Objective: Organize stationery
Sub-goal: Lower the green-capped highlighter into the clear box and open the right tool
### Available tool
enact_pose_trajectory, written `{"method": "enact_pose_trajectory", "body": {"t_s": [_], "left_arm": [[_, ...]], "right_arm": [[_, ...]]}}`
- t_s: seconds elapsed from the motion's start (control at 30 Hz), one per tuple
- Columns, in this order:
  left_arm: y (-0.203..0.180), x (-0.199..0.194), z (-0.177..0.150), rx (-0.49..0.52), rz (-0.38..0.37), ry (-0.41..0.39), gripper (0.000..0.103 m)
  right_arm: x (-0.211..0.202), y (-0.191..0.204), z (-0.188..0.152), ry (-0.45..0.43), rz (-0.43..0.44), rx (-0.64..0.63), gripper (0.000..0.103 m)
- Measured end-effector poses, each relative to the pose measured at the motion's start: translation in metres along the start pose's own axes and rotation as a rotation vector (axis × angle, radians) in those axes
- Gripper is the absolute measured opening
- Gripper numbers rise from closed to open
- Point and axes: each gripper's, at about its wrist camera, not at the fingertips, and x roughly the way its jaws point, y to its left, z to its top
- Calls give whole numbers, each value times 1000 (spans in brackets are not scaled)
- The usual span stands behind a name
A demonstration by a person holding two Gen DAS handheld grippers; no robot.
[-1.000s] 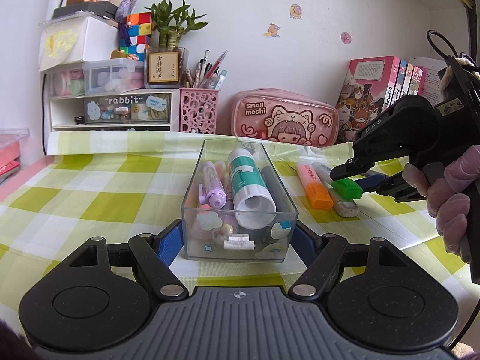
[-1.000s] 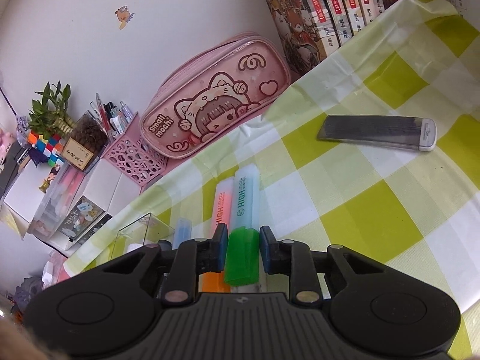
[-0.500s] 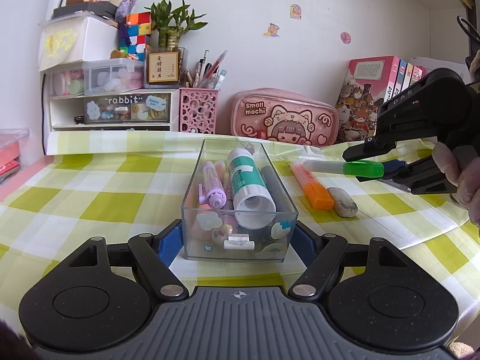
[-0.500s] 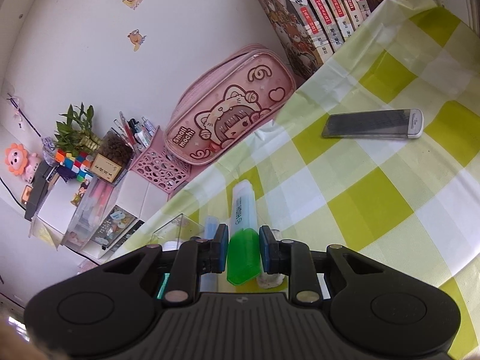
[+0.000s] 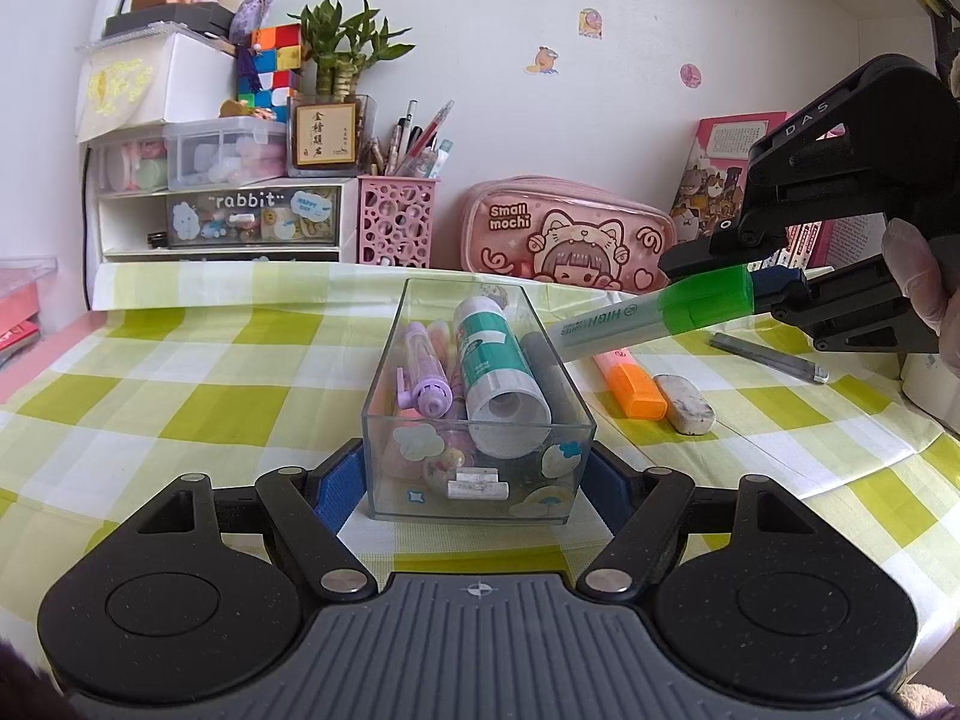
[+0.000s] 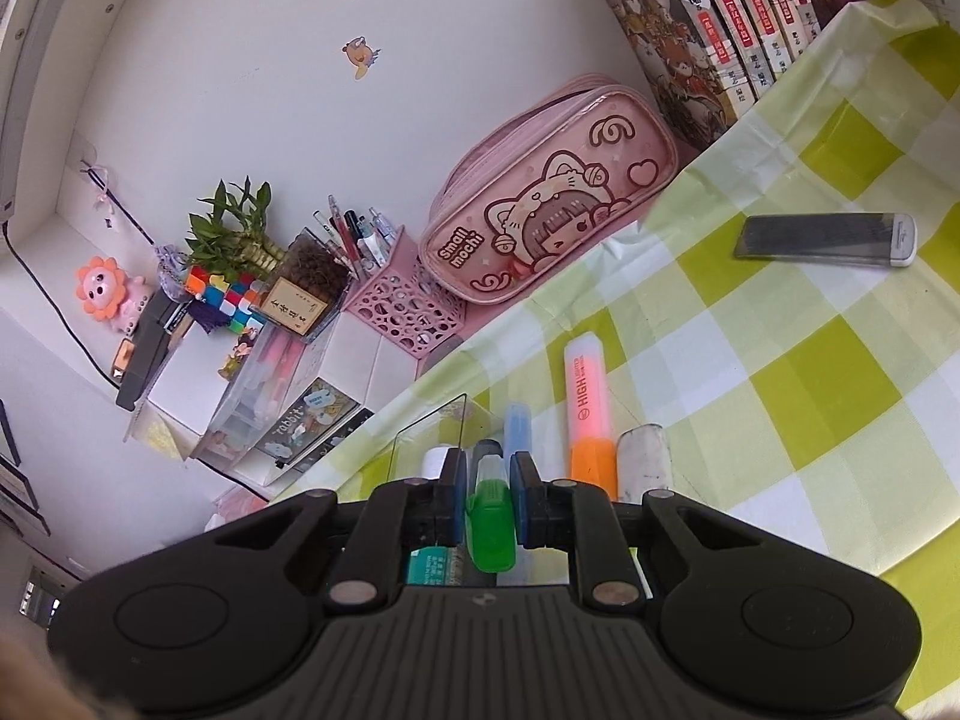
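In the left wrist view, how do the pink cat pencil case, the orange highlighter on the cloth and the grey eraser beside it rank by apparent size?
Largest to smallest as they look:
1. Pink cat pencil case, though it stands farthest from the camera.
2. Orange highlighter.
3. Grey eraser.
The highlighter and eraser lie side by side, so their order is sure.

books cropped at top edge, highlighter tip hidden behind fingers

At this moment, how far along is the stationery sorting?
Done: the clear box holds a glue stick and purple pen. In hand: the right hand-held gripper is closing on the green highlighter. Left: orange highlighter, eraser, lead case.
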Motion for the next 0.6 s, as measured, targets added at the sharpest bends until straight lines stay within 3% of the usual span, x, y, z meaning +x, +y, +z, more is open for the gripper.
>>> {"method": "enact_pose_trajectory", "body": {"t_s": [0.33,0.43,0.6], "left_arm": [[0,0,0,0,0,0,74],[0,0,0,0,0,0,74],[0,0,0,0,0,0,74]], "right_arm": [[-14,5,8,-49,61,64,20],[-7,20,5,-41,74,26,20],[22,50,-10,-35,11,-109,20]]}}
